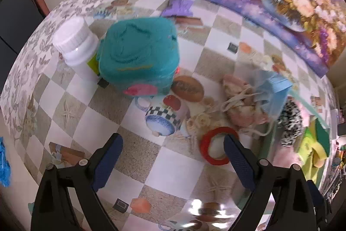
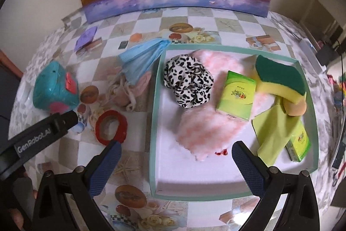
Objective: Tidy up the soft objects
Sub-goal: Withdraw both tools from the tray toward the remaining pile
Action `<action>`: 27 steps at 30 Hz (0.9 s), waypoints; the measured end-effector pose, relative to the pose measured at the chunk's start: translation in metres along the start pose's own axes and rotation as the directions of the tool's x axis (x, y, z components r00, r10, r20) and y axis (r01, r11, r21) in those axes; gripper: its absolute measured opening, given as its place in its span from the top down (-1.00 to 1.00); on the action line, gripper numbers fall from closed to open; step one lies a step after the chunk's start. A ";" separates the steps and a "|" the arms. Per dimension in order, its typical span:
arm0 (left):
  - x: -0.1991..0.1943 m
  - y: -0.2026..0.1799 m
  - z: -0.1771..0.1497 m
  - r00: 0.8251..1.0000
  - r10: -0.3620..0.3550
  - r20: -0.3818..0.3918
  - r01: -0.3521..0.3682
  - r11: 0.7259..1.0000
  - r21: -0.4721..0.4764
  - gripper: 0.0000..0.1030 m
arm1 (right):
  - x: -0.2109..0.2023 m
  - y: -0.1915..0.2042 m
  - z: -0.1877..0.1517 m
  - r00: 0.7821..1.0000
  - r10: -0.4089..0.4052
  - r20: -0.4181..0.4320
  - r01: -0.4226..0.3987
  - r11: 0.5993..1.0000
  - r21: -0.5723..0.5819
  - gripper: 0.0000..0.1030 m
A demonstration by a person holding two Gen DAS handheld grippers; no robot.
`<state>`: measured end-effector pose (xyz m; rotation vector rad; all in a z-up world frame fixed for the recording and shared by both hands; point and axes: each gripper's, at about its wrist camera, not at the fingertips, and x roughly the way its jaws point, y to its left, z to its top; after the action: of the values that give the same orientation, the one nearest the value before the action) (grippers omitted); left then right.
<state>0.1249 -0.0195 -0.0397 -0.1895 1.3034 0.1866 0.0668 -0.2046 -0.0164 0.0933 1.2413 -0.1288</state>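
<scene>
Inside the green-rimmed tray I am already seeing a leopard-print scrunchie, a pink fluffy cloth, a sponge, a lime cloth and two tissue packs, so I am judging the sorting well under way. Still lying out on the worktop are the teal plush cube, looking squashy and creased, beside a white bottle, and a blue mask over pink stringy fabric. I am holding both the left hand-held gripper and right hand-held gripper wide and empty.
</scene>
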 end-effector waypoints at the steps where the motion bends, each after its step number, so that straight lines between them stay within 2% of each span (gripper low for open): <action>1: 0.004 0.001 0.000 1.000 -0.002 -0.013 0.002 1.000 0.001 -0.83 | 0.002 0.001 0.000 1.000 -0.006 -0.004 0.006 1.000 -0.007 -1.00; 7: 0.027 -0.001 -0.002 0.997 0.007 -0.076 -0.007 1.000 0.003 -0.83 | 0.014 -0.002 0.004 1.000 0.000 -0.023 0.000 1.000 0.002 -1.00; 23: 0.042 -0.030 -0.004 0.993 -0.053 -0.109 0.060 0.996 0.065 -0.83 | 0.019 -0.025 0.008 0.998 -0.048 -0.028 0.049 0.997 0.055 -1.00; 27: 0.047 -0.042 -0.008 0.993 -0.050 -0.105 0.060 0.994 0.096 -0.83 | 0.021 -0.030 0.007 0.997 -0.067 -0.035 0.069 0.995 0.071 -1.00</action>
<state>0.1393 -0.0605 -0.0857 -0.1518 1.4045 0.0655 0.0757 -0.2366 -0.0336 0.1161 1.2730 -0.2316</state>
